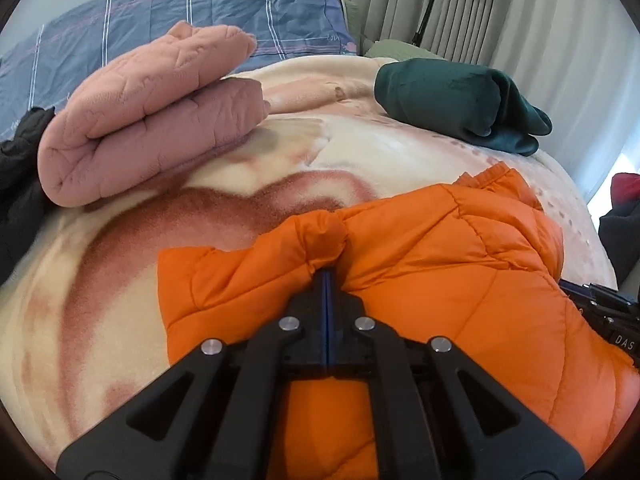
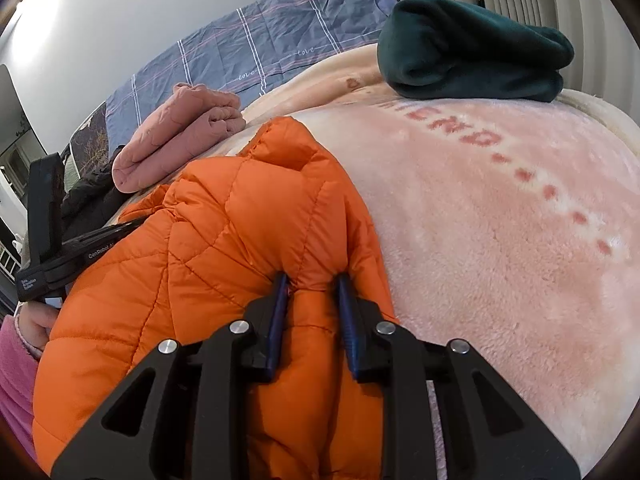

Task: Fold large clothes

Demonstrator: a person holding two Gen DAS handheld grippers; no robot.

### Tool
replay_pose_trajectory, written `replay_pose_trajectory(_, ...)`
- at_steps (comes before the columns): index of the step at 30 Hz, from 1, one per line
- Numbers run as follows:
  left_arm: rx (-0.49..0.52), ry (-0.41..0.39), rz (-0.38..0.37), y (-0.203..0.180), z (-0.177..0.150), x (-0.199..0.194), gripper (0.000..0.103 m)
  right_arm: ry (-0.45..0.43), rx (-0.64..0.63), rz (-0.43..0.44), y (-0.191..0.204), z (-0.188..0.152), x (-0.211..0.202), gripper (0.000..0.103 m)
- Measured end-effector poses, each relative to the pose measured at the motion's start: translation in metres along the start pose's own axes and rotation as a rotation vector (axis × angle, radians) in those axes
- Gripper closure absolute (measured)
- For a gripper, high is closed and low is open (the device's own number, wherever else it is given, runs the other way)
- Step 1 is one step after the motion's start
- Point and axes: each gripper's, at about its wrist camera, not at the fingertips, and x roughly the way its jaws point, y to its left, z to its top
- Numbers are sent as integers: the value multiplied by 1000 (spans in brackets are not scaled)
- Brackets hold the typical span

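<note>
An orange quilted puffer jacket (image 1: 440, 264) lies partly folded on the bed's fleece blanket (image 1: 120, 280). My left gripper (image 1: 328, 268) is shut, its fingers pressed together, with a puckered fold of the jacket's edge pinched at the tips. In the right wrist view the jacket (image 2: 224, 232) is bunched up, and my right gripper (image 2: 312, 284) is shut on a thick fold of it that fills the gap between the blue pads. The jacket's lower part is hidden under both grippers.
A folded pink quilted garment (image 1: 152, 116) lies at the back left and a folded dark green garment (image 1: 456, 100) at the back right. A blue plaid pillow (image 1: 180, 12) and curtains (image 1: 460, 4) stand behind. A hand in a pink sleeve (image 2: 16, 372) shows at left.
</note>
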Motion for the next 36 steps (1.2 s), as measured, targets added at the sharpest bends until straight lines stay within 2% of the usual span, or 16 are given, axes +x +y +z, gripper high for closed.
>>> replay_pose_trajectory(4,-10,11,10,-4,13,-20,101,-4,-1,-9,3,-1,-2,79)
replay_pose_trajectory(6,-7,-10,-4,-5,22,-34,101,-2,-1,-10,3,-1,-2,79)
replay_pose_trajectory(8,-4,-27,20,-4,29,-42,99,-3,0,-11,4,-1,-2,78)
replay_pose_trajectory(10,-31,11,53,6,30,-32,100,-4,3,-7,4,-1,-2,78)
replay_pose_trajectory(12,-65,45,2,17,19,-14,101,-5,7,-4,4,0,-1,78)
replay_pose_trajectory(15,-61,18,31,15,5,-4,101,-5,8,-2,4,0,0,77)
replay_pose_trajectory(19,-67,22,60,11,0,0,101,-5,8,0,3,1,0,77)
replay_pose_trajectory(23,-41,39,89,7,2,-2,101,-14,0,-7,4,0,-1,77)
replay_pose_trajectory(25,-46,62,112,1,13,-10,101,-17,2,-9,4,-2,-2,77)
replay_pose_trajectory(27,-30,38,75,-13,29,-26,102,-20,4,-8,3,-2,-2,77)
replay_pose_trajectory(30,38,-48,-59,-52,57,-54,102,-21,3,-6,5,-2,-2,76)
replay_pose_trajectory(32,118,-69,-128,-88,75,-58,99,-22,6,-4,5,-3,-2,76)
replay_pose_trajectory(34,202,-28,-126,-116,80,-40,94,-24,11,3,3,-3,-2,76)
replay_pose_trajectory(35,240,23,-115,-128,79,-22,93,-24,15,7,3,-3,-2,76)
replay_pose_trajectory(36,274,124,-95,-137,70,10,92,-25,25,12,2,-3,-3,76)
